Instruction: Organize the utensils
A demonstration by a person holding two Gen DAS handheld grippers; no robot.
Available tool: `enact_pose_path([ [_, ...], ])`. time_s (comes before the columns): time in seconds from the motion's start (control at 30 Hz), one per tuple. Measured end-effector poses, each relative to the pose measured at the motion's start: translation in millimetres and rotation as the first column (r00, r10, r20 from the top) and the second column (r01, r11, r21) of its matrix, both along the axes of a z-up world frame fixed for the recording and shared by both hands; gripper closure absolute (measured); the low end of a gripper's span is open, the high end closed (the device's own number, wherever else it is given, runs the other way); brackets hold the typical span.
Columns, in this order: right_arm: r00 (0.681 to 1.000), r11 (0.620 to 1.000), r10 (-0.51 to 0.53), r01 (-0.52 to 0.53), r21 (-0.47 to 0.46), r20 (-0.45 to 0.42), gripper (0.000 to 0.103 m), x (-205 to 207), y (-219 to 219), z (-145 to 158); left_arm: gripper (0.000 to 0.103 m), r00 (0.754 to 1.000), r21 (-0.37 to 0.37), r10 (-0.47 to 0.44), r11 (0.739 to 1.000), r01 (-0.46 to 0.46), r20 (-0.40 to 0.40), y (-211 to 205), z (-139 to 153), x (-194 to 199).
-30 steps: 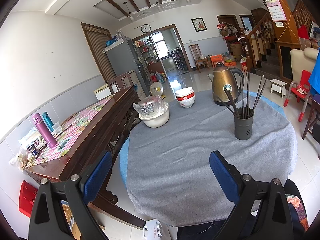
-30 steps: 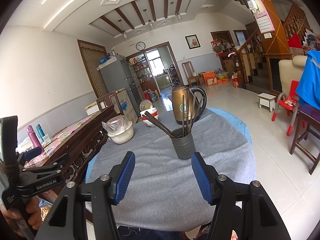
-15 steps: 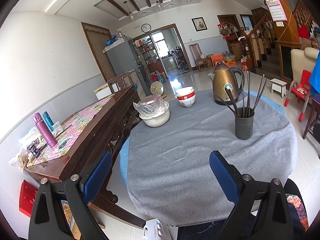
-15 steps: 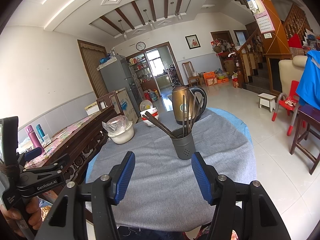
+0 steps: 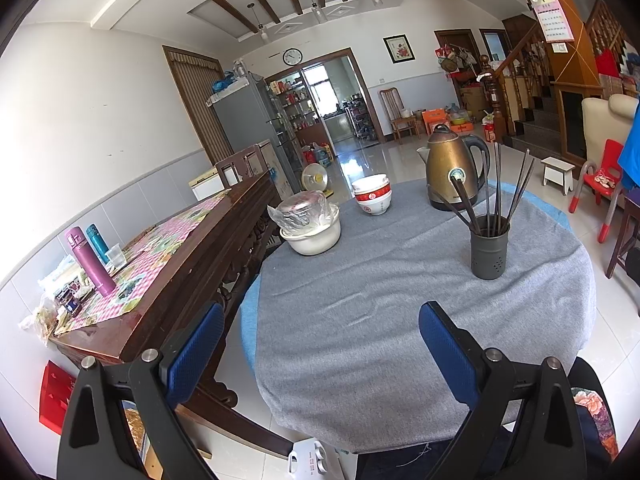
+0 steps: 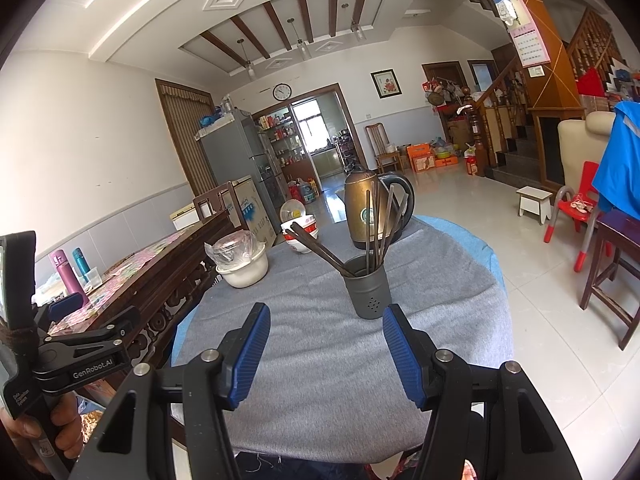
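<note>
A dark grey perforated utensil holder (image 5: 489, 249) stands upright on the round table's grey cloth (image 5: 360, 320), with several dark chopsticks (image 5: 497, 188) standing in it; it also shows in the right wrist view (image 6: 368, 293). My left gripper (image 5: 320, 344) is open and empty over the table's near left edge. My right gripper (image 6: 326, 346) is open and empty, just short of the holder. The left gripper's body (image 6: 76, 356) shows at the left of the right wrist view.
A bronze kettle (image 5: 452, 168) stands behind the holder. Stacked red-and-white bowls (image 5: 372, 196) and a white pot wrapped in plastic (image 5: 310, 224) sit at the far left. A wooden sideboard (image 5: 168, 264) flanks the table's left. A wooden stool (image 6: 616, 276) stands to the right.
</note>
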State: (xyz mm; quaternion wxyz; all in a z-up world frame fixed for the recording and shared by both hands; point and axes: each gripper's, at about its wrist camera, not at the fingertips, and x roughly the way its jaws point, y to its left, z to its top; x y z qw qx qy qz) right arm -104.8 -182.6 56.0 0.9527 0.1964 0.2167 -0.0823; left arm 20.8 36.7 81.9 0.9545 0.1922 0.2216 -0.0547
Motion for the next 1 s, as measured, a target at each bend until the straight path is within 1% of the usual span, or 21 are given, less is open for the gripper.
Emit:
enact_pose_path([
  [1.0,1.0,1.0,0.001,-0.001,0.002,-0.001,0.04,0.3,-1.2,-1.0,0.005,1.0,0.001,0.003,1.0,-0.003,-0.003,1.1,-1.8,-0.8],
])
